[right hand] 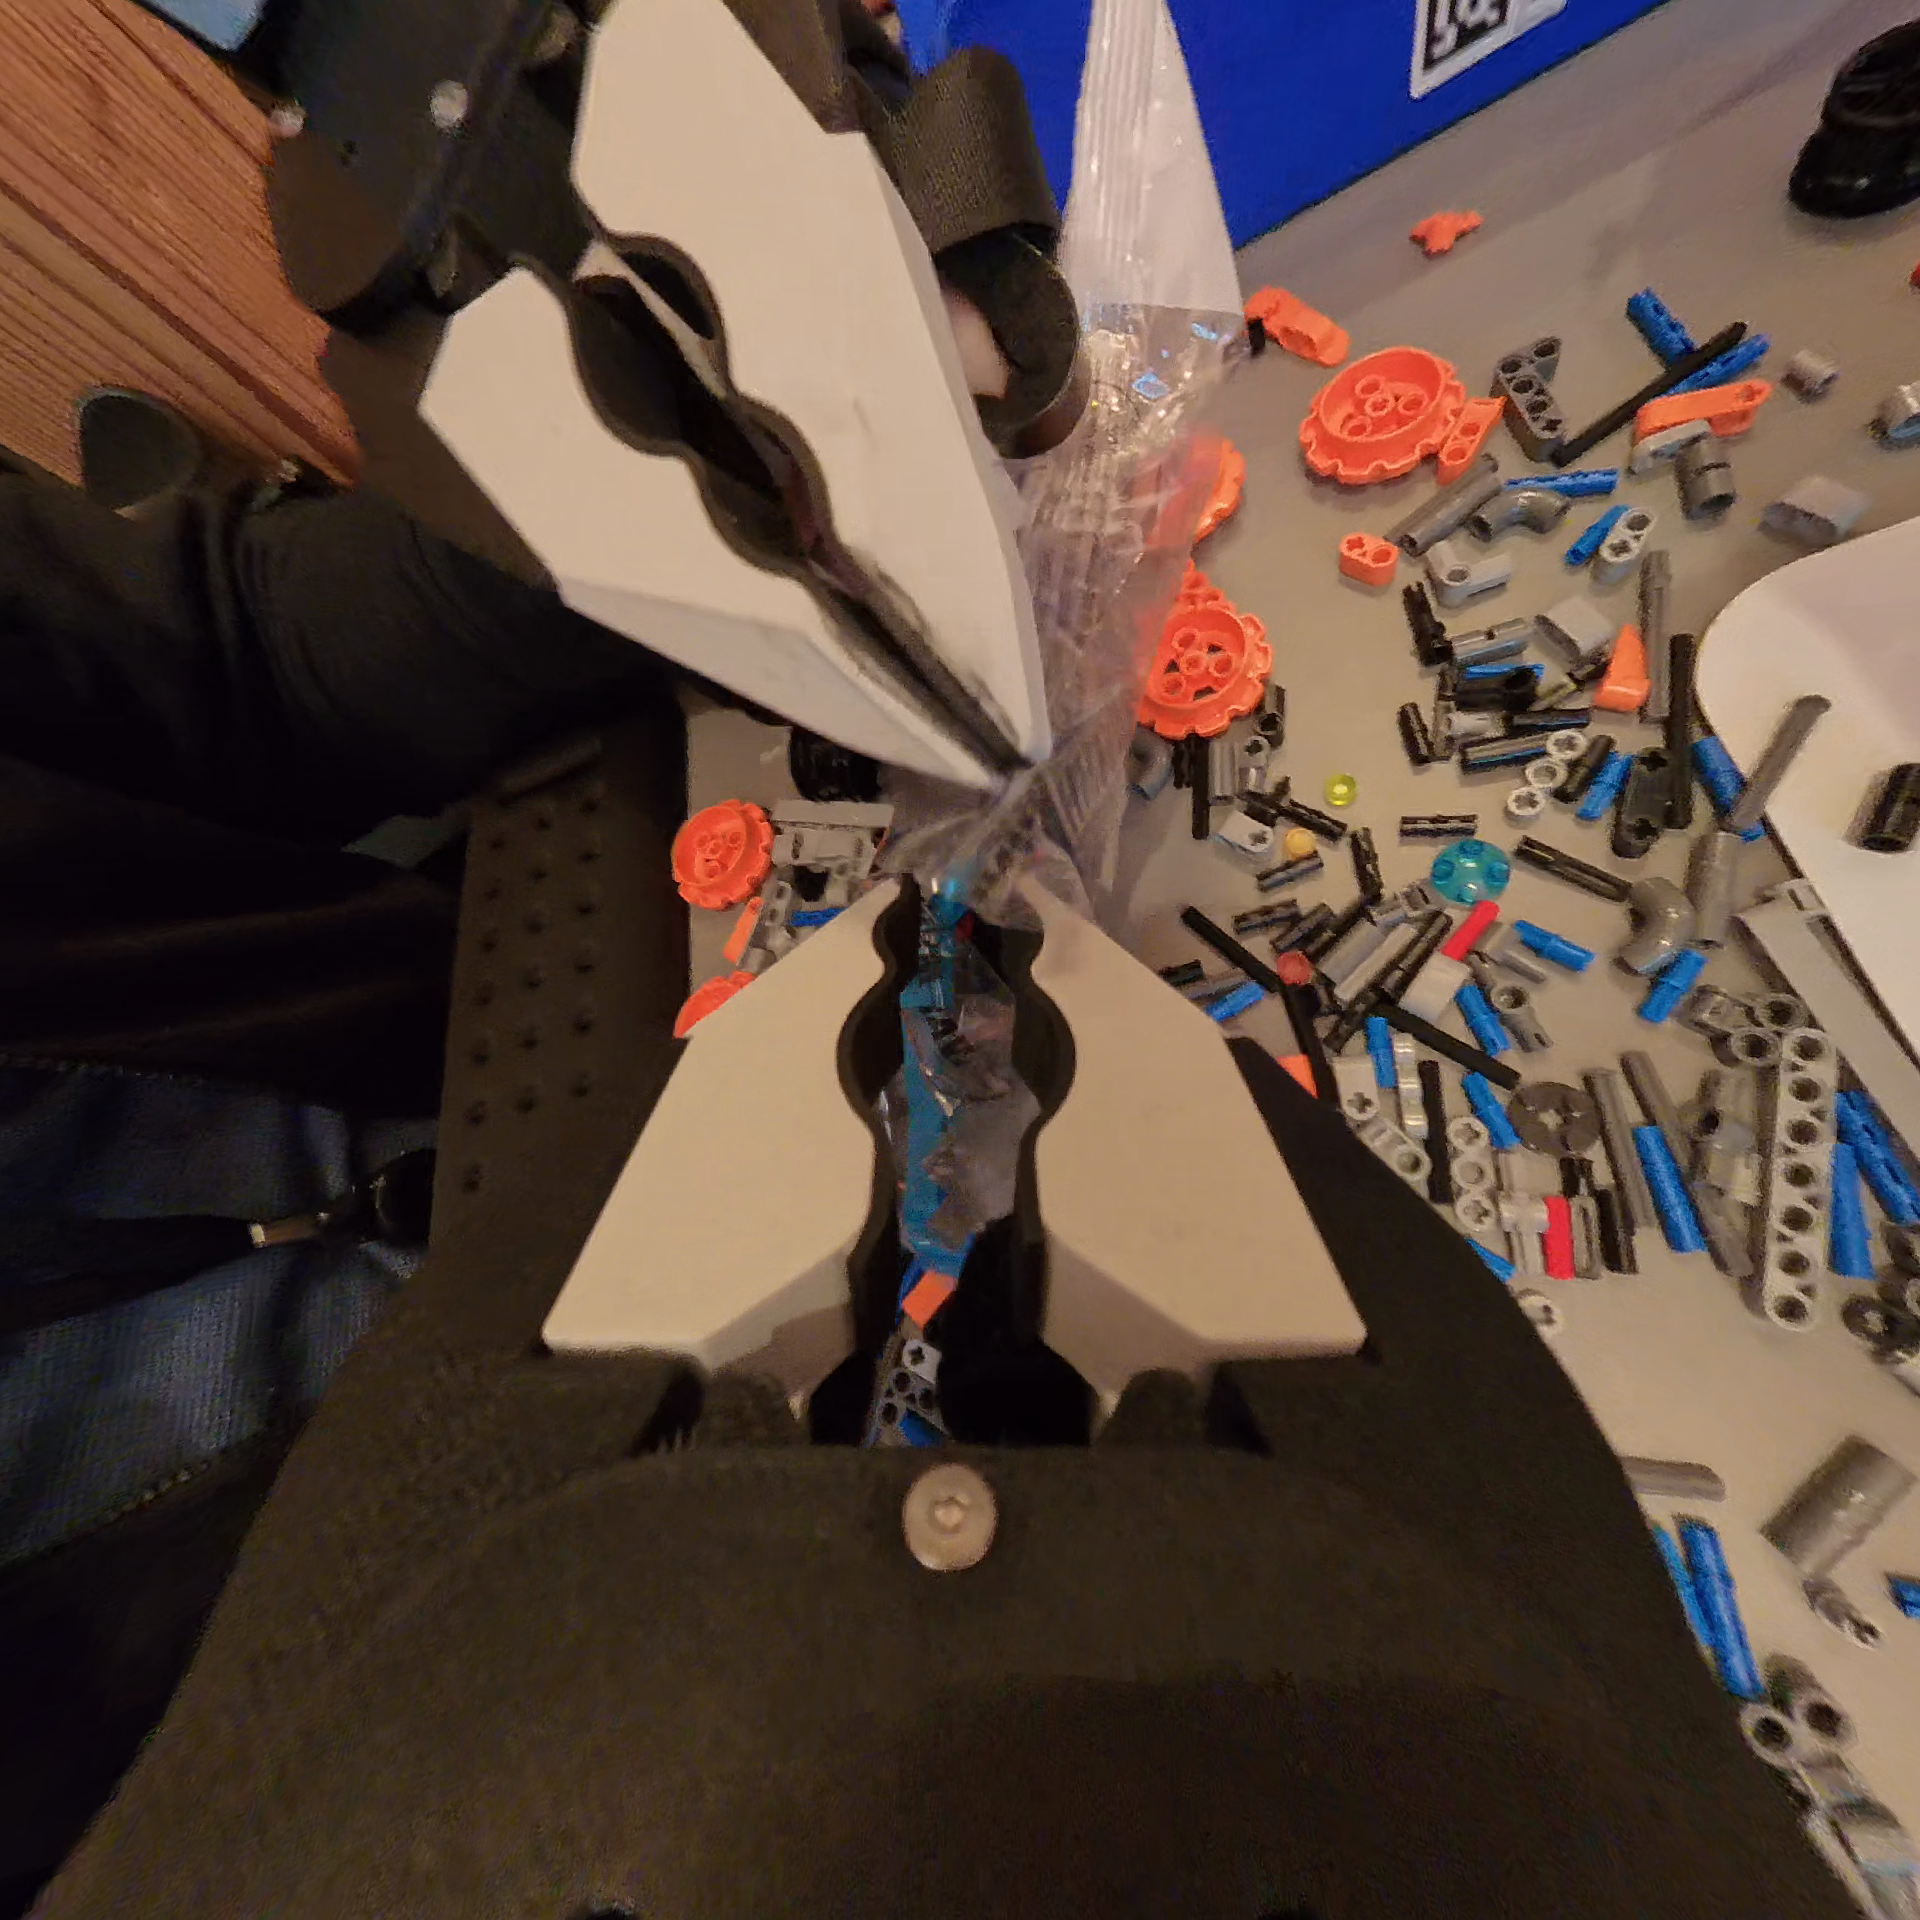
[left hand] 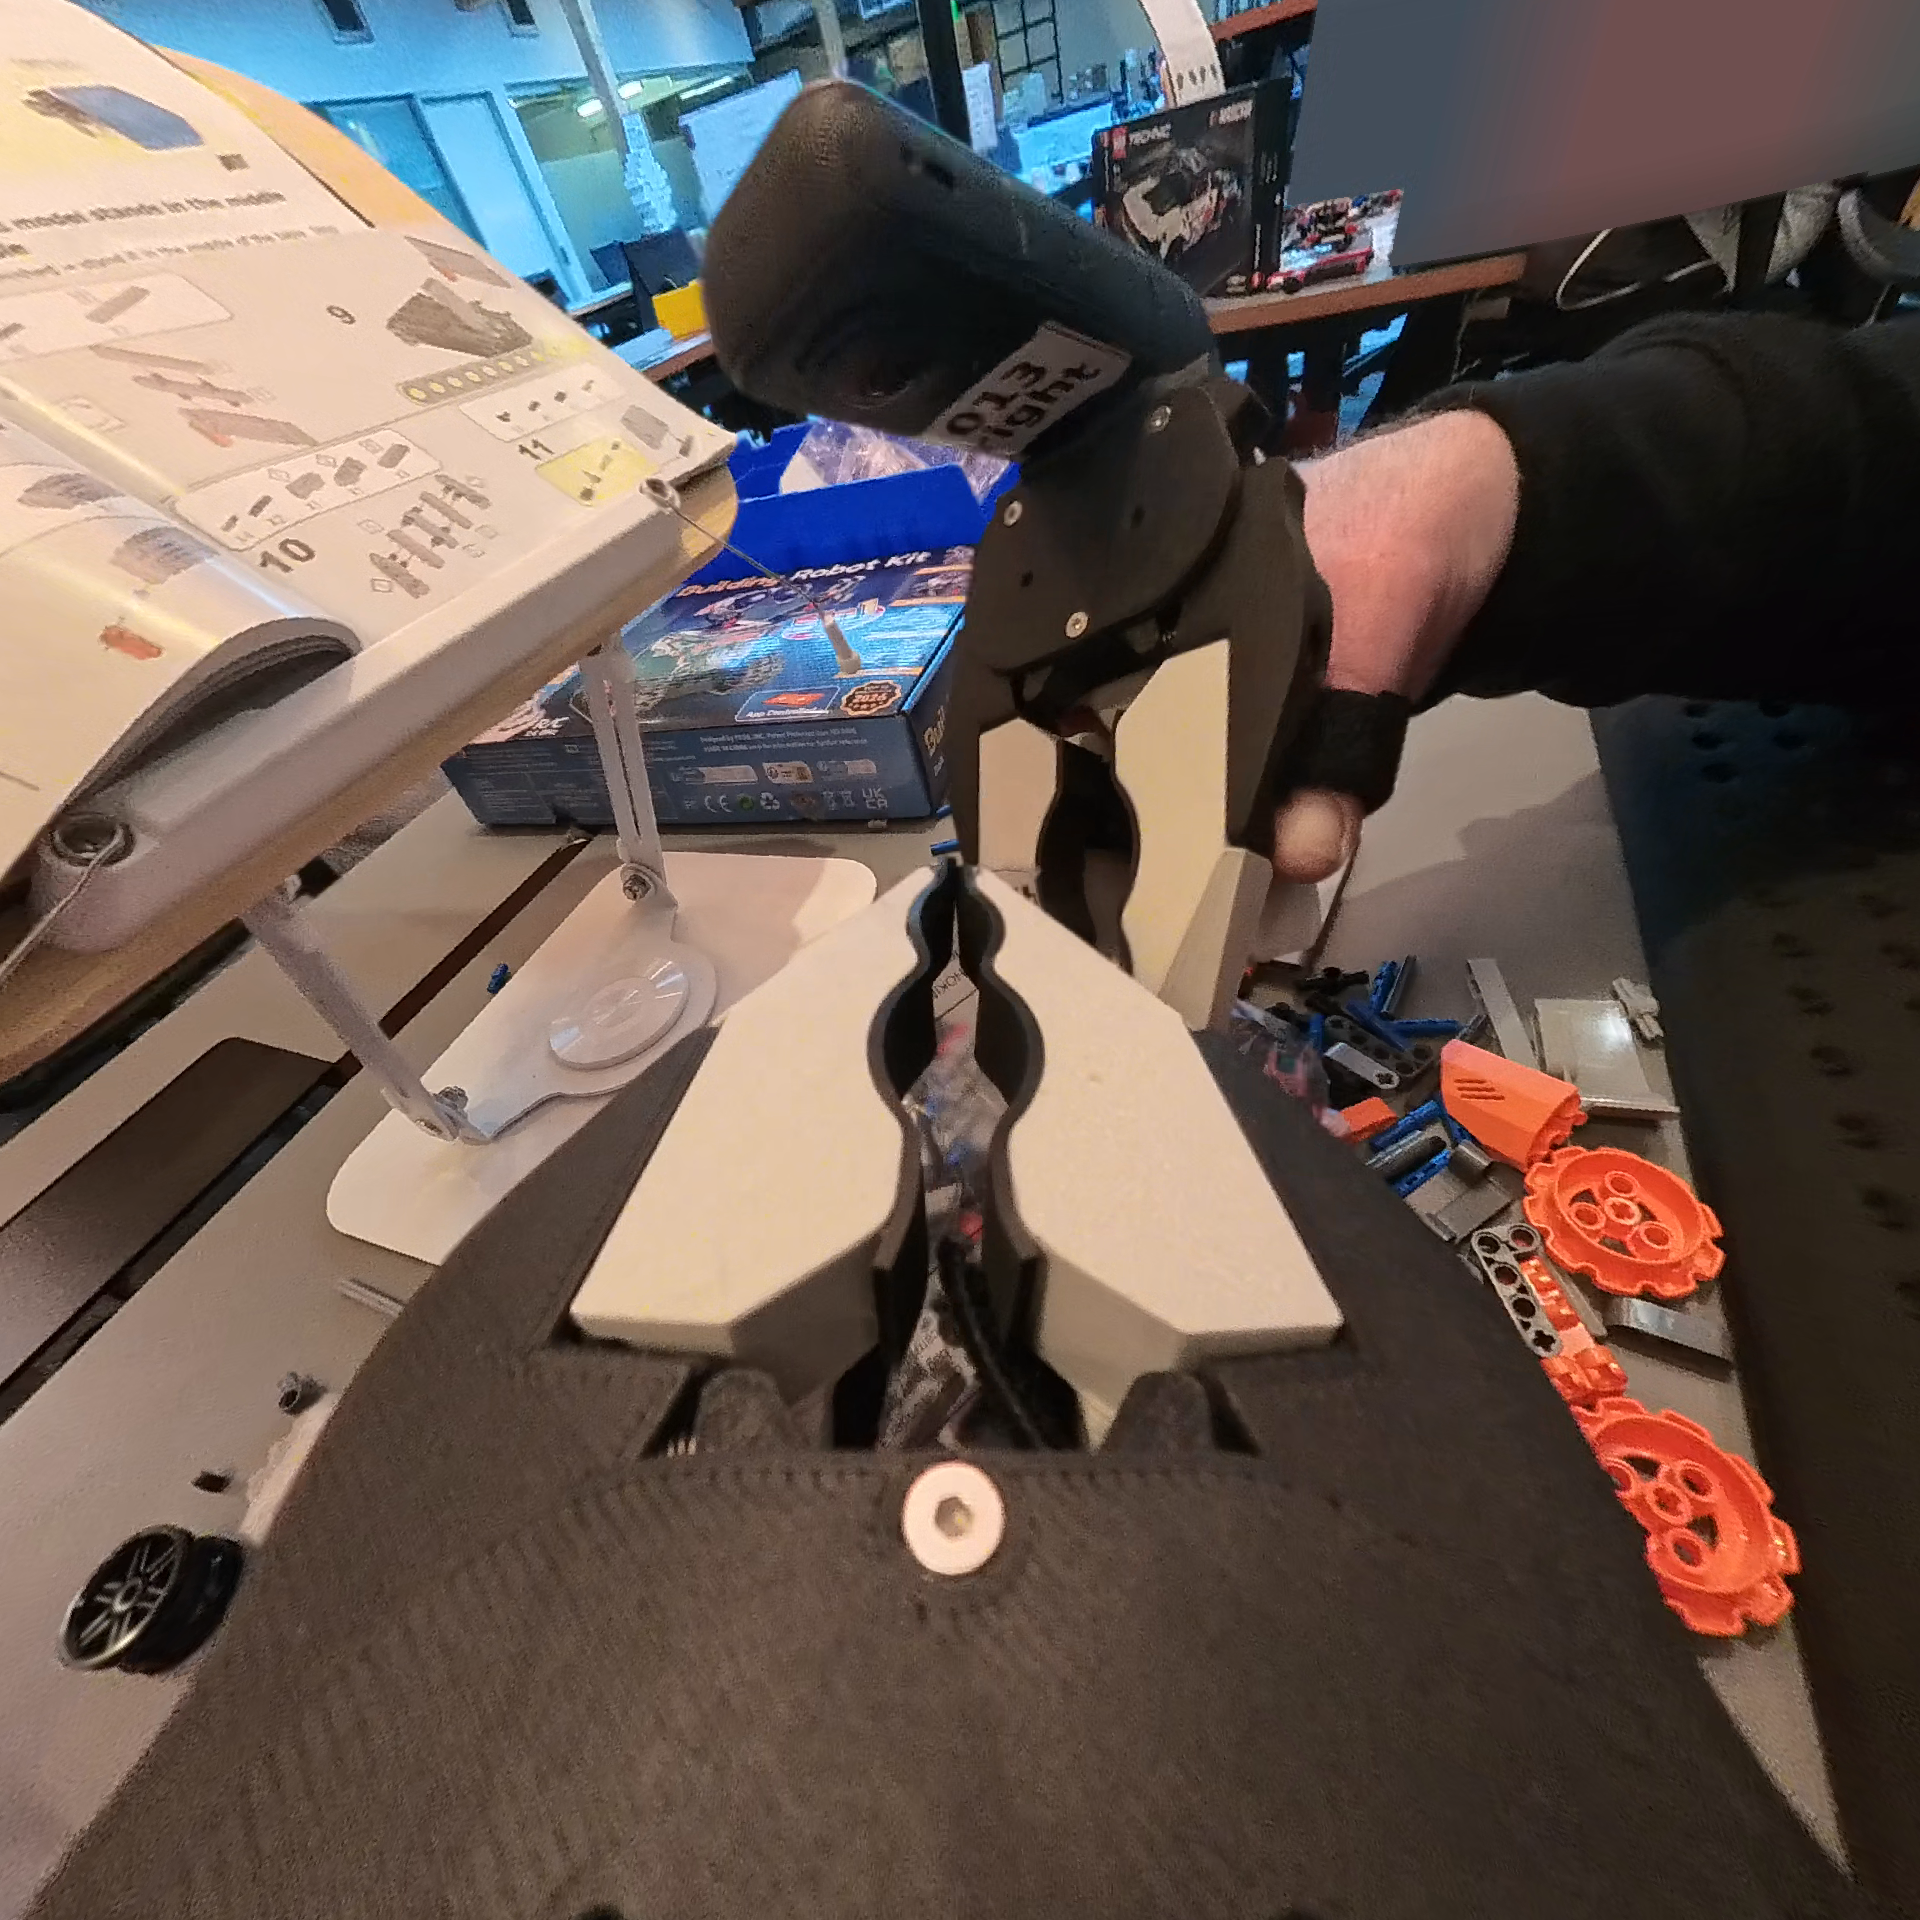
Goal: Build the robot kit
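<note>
A clear plastic bag (right hand: 1107, 582) with small blue, grey and black building parts hangs between my two grippers. My right gripper (right hand: 966, 894) is shut on the bag's lower part, and crumpled plastic shows in the gap between its pads. My left gripper (right hand: 1013, 764) comes in from the upper left and is shut on the bag just above, tip to tip with the right one. In the left wrist view my left gripper (left hand: 961, 883) is shut, with the bag (left hand: 951, 1122) seen through its gap. The right gripper (left hand: 1081, 914), held by a hand, points down right behind it.
Loose parts (right hand: 1558, 987) cover the grey table, among them orange gears (right hand: 1205, 665) (left hand: 1621, 1221). An open instruction booklet (left hand: 312, 416) rests on a white stand (left hand: 623, 997) at left. A blue kit box (left hand: 727, 717) lies behind. A black wheel (left hand: 135, 1600) sits at left. Spacing between my two grippers at the tips: around 7 centimeters.
</note>
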Action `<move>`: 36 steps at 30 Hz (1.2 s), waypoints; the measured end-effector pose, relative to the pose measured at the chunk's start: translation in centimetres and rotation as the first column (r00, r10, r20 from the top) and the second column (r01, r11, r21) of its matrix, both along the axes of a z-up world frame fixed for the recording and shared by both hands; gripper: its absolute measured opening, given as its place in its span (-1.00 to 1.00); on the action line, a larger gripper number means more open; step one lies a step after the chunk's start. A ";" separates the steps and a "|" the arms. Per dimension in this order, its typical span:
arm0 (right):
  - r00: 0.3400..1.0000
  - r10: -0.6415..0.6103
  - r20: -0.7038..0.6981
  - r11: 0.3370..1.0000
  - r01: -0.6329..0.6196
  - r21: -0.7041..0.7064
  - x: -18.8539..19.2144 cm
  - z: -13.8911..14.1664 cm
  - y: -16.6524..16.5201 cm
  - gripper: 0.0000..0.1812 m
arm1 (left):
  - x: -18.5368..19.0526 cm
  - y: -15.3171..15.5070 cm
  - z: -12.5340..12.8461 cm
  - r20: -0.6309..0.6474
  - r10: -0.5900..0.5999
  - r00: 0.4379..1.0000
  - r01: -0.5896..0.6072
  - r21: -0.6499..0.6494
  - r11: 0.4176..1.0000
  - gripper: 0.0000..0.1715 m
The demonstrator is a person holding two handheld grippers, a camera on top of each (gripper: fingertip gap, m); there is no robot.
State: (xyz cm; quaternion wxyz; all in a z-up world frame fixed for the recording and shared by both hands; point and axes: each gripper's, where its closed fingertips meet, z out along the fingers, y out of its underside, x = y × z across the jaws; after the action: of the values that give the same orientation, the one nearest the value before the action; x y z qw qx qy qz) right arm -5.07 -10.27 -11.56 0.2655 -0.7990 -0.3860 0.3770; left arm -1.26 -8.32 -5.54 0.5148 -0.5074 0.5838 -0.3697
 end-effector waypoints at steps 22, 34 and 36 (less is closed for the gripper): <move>0.989 -0.009 0.149 0.991 -0.011 0.134 0.0 -1.4 0.1 -0.96 | -2.6 2.0 -0.8 -0.197 0.033 0.980 -0.044 -0.056 0.997 -0.69; 0.975 0.057 0.214 0.981 -0.095 0.172 -0.7 -2.0 -0.9 -0.87 | -5.0 2.0 -10.4 -0.713 -0.095 0.694 0.023 -0.109 0.994 -0.32; 0.981 0.056 0.184 0.986 -0.083 0.143 -0.2 -2.0 -0.6 -0.86 | -5.1 1.5 -11.1 -0.718 -0.112 0.687 0.033 -0.124 0.992 -0.40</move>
State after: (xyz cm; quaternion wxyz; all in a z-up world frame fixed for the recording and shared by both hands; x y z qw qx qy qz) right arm -5.30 -10.86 -13.52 0.2755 -0.7935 -0.4634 0.2824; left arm -6.39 -6.78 -16.69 0.2023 -0.6138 0.7393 -0.1893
